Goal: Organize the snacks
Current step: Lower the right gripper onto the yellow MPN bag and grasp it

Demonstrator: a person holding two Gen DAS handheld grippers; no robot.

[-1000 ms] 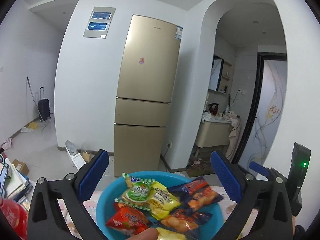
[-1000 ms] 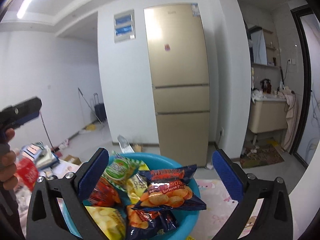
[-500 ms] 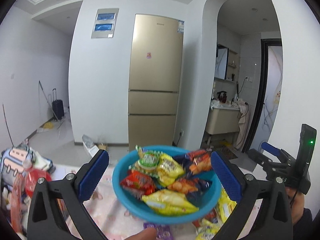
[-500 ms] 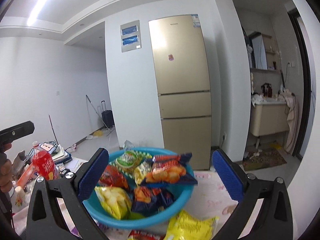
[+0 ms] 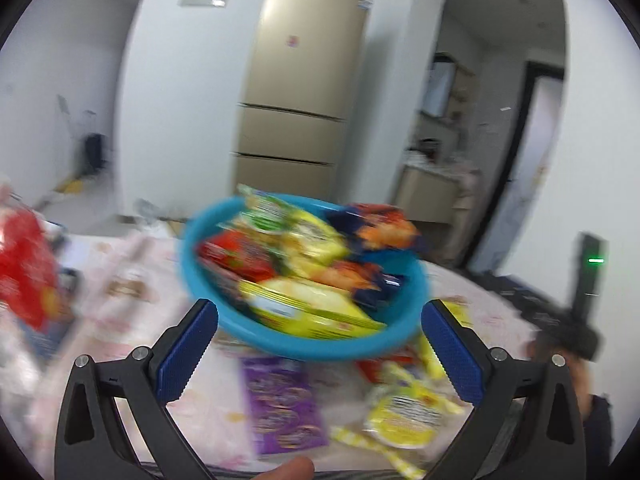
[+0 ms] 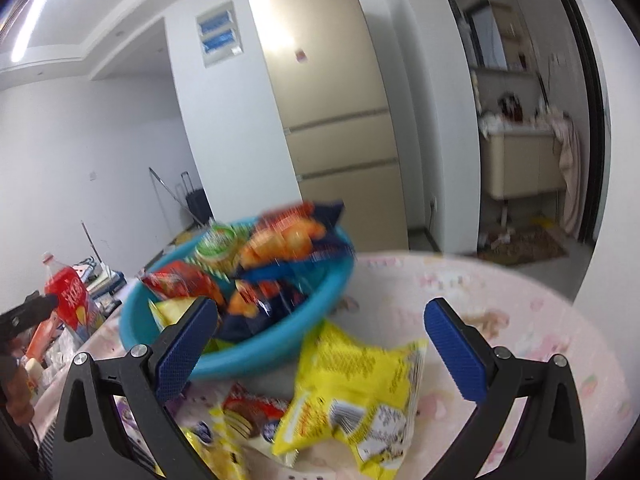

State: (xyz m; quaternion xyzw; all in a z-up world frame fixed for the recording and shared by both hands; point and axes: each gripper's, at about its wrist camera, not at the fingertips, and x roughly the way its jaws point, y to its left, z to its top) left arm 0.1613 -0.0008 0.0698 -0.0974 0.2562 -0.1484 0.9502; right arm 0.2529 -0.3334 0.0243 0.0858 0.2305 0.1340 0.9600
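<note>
**Snack bowl sitting on a cluttered pink table, both grippers gaping**

A round table point(image 6: 500, 320) under a pale pink patterned cloth is filling the foreground of a white-walled room. A tall gold fridge point(image 6: 332, 108) is standing against the far wall, and an arched opening to its right is showing a sink cabinet point(image 6: 520, 168). A red soda bottle point(image 6: 70, 300) is standing at the table's left edge.

A blue plastic bowl point(image 5: 224, 312) is sitting on the table, heaped with snack bags point(image 5: 304, 264) in red, green, yellow and dark blue with orange; motion blur is smearing their print. More packets are lying loose on the cloth in front of the bowl: a purple packet point(image 5: 280, 404) and a small round yellow one point(image 5: 404, 420) in the left wrist view, and a big yellow bag point(image 6: 356, 392) touching the bowl's near side in the right wrist view.

The left gripper point(image 5: 318, 344) is hanging with its jaws spread wide and nothing between them, the bowl's near rim lying just ahead of the blue pads. The right gripper point(image 6: 320, 344) is likewise gaping and holding nothing, with the big yellow bag lying between and below its fingers and the bowl ahead to the left.
</note>
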